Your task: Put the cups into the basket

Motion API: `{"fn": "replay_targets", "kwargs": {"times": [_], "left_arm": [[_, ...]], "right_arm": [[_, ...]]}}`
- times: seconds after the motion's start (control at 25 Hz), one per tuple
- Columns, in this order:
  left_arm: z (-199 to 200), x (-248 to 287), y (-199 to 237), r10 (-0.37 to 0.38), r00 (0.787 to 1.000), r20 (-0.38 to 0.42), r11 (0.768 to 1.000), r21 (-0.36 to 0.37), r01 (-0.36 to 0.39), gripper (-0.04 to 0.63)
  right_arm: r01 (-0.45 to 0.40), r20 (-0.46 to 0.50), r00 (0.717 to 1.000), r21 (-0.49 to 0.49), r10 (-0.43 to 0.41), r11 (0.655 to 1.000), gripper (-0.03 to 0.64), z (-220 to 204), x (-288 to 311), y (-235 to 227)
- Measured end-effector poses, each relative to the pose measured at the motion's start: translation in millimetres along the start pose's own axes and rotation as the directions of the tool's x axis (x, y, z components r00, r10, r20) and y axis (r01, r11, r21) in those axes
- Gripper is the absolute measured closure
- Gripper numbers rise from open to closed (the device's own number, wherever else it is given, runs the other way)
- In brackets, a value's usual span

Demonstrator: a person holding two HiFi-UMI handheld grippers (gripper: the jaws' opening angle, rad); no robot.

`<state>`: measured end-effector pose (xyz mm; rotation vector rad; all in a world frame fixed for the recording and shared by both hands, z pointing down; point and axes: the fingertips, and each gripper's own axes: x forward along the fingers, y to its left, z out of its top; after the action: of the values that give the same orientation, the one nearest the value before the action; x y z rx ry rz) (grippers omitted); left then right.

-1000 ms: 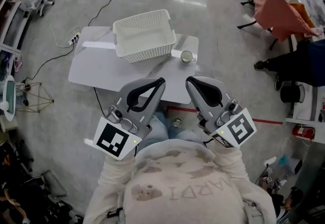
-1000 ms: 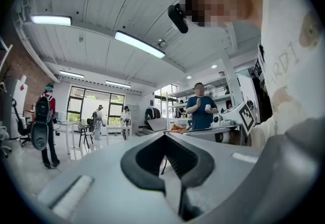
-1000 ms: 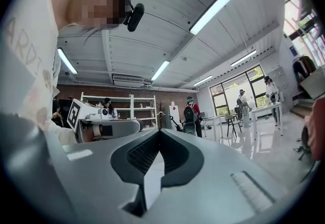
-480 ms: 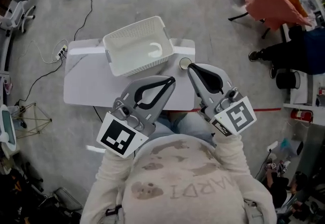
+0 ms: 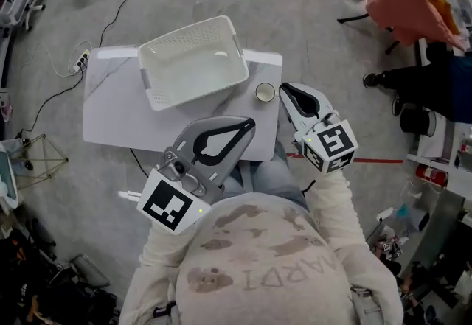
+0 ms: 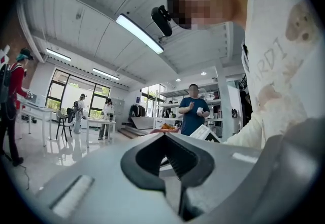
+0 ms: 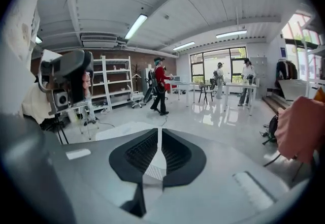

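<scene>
Nothing in the basket [image 5: 199, 92] yet, as far as can be seen: it sits on the white table [image 5: 118, 106] and its floor looks bare, save one bright patch near the far side that could be glare or a handle slot, too small to call. One cup [image 5: 265, 92] stands upright on the table just beside the basket's right end, untouched. The task speaks of cups, but only this one shows. The right gripper [image 5: 285, 89] hangs just beside that cup on its right, jaws drawn together to a thin slit with nothing between them. The left gripper [image 5: 247, 125] hangs low over the table's near edge, tips meeting, equally empty. So the whole job is ahead, I'd judge: open up, take the cup, carry it over the basket wall. Both gripper views look out across the room and show neither cup nor basket. The left gripper covers part of the table's near edge, and what is in the cup, if anything, can't be made out.
</scene>
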<state>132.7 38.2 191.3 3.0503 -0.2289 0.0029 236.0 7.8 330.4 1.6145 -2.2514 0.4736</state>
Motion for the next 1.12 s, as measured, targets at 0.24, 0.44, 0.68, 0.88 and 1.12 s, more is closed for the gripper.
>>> {"fn": "replay_targets", "kwargs": {"times": [0.24,0.44,0.68,0.88,1.12], "left_arm": [[-30,24,19,0.070,0.997,-0.042,0.997,-0.033,-0.072,0.595],[-59,47,25,0.090,0.991,-0.097,0.995,-0.021,-0.093,0.595],[-101,64,36,0.083,0.988,-0.128,0.995,-0.042,-0.089,0.595],[-135,74,41,0.073,0.987,-0.141,0.995,-0.058,-0.082,0.595],[-166,82,39,0.050,0.988,-0.143,0.995,-0.081,-0.062,0.595]], "right_arm": [[-0.064,-0.182,0.981,0.010,0.065,0.998,0.554,-69,51,-30],[-0.094,-0.305,0.947,0.027,0.098,0.995,0.554,-132,83,-49],[-0.088,-0.432,0.897,0.030,0.092,0.996,0.551,-212,117,-72],[-0.072,-0.511,0.856,0.033,0.079,0.997,0.552,-266,136,-90],[-0.094,-0.578,0.812,0.015,0.085,0.995,0.552,-308,152,-98]]}}
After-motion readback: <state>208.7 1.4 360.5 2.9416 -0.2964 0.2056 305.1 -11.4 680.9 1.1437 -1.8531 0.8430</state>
